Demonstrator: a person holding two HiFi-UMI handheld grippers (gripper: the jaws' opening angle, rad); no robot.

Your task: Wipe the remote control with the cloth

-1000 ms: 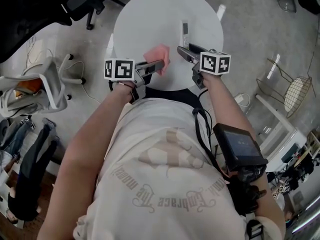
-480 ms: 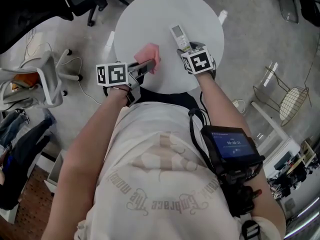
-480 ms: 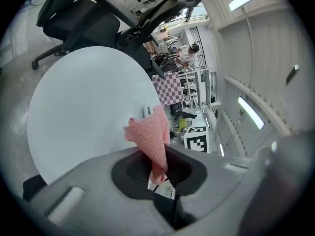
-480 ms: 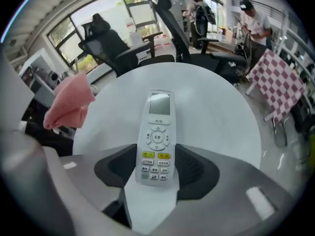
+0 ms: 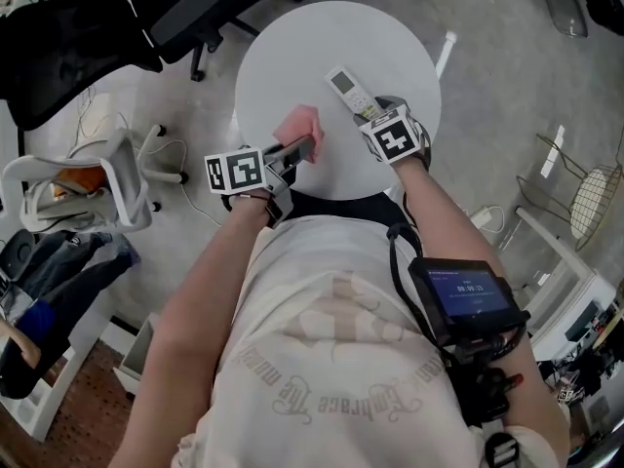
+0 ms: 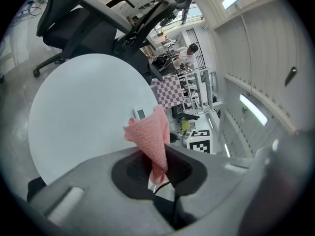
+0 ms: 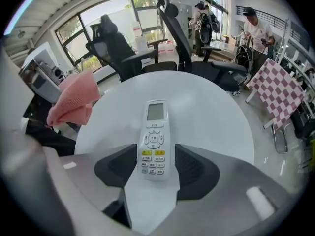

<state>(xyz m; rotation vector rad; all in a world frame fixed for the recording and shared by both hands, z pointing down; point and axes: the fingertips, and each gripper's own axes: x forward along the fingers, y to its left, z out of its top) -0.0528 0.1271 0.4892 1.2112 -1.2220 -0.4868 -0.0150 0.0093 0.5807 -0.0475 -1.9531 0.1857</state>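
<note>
A white remote control (image 5: 348,91) (image 7: 154,141) lies slanted on the round white table (image 5: 292,57). My right gripper (image 5: 370,117) (image 7: 156,168) points steeply down over the remote's near end. Its jaws stand wide on either side of the button end, and a thin gap shows on the right side. My left gripper (image 5: 307,149) (image 6: 157,168) is shut on a pink cloth (image 5: 300,125) (image 6: 151,134), which sticks up out of the jaws, bunched. The cloth (image 7: 74,102) hangs left of the remote (image 6: 140,113) without touching it.
Black office chairs (image 5: 195,8) stand beyond the table, a white chair (image 5: 88,183) is at the left and a wire chair (image 5: 595,198) at the right. A small screen device (image 5: 468,295) hangs at the person's right side. People stand far back (image 7: 256,28).
My right gripper has moved forward and rolled, so the remote's near end now sits between its jaws. The left gripper still holds the cloth in about the same spot.
</note>
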